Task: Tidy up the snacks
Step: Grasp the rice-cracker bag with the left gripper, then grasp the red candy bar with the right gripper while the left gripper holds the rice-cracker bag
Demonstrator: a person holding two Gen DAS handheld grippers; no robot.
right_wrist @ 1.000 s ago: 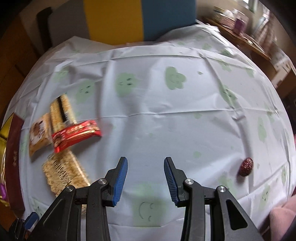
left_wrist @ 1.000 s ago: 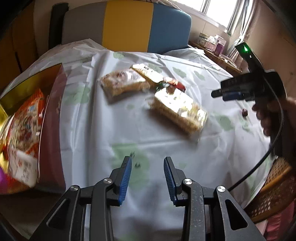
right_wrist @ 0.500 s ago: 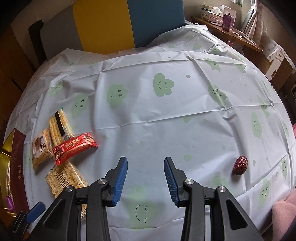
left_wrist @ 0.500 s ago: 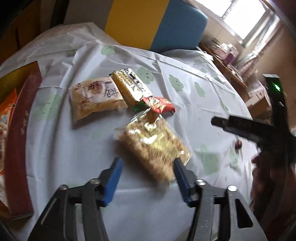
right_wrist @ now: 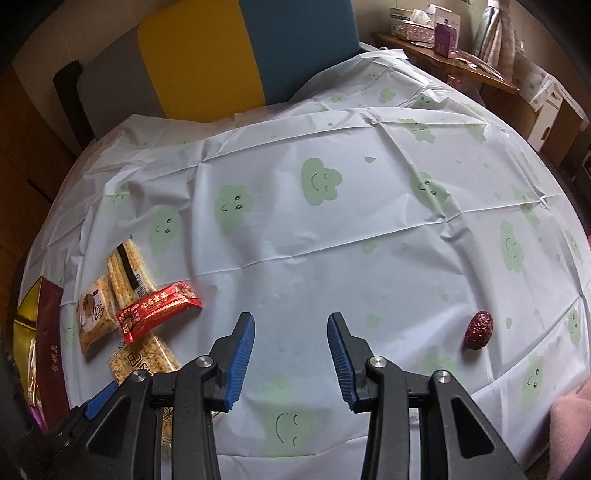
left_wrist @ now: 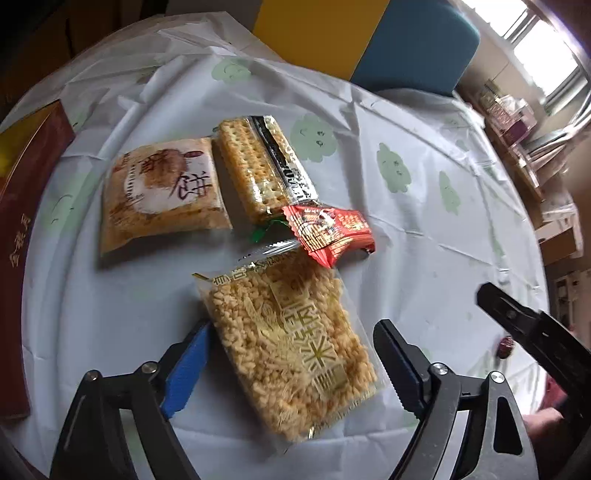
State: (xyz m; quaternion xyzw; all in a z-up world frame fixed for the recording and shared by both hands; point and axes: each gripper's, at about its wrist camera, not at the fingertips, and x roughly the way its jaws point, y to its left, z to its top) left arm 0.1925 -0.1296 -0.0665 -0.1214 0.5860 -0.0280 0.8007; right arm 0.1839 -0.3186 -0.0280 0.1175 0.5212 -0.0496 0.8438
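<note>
A clear pack of puffed rice cake (left_wrist: 291,339) lies on the table between the fingers of my left gripper (left_wrist: 295,358), which is open around it, jaws wide and not touching. Beyond it lie a red wrapped snack (left_wrist: 328,232), a cracker pack (left_wrist: 258,170) and a tan pastry pack (left_wrist: 162,188). In the right wrist view the same packs lie at the left: rice cake (right_wrist: 142,360), red snack (right_wrist: 157,310). My right gripper (right_wrist: 291,354) is open and empty over bare cloth. A red date (right_wrist: 478,328) lies to its right.
A dark red gift box (left_wrist: 26,206) with snacks stands at the table's left edge. The white tablecloth with green smiley clouds (right_wrist: 321,181) covers the round table. A colourful chair back (right_wrist: 229,55) stands behind. A shelf with boxes (right_wrist: 443,33) is at the far right.
My left gripper has moved forward and opened wider, so the rice cake pack now lies between its fingers. The right gripper has stayed nearly still and open.
</note>
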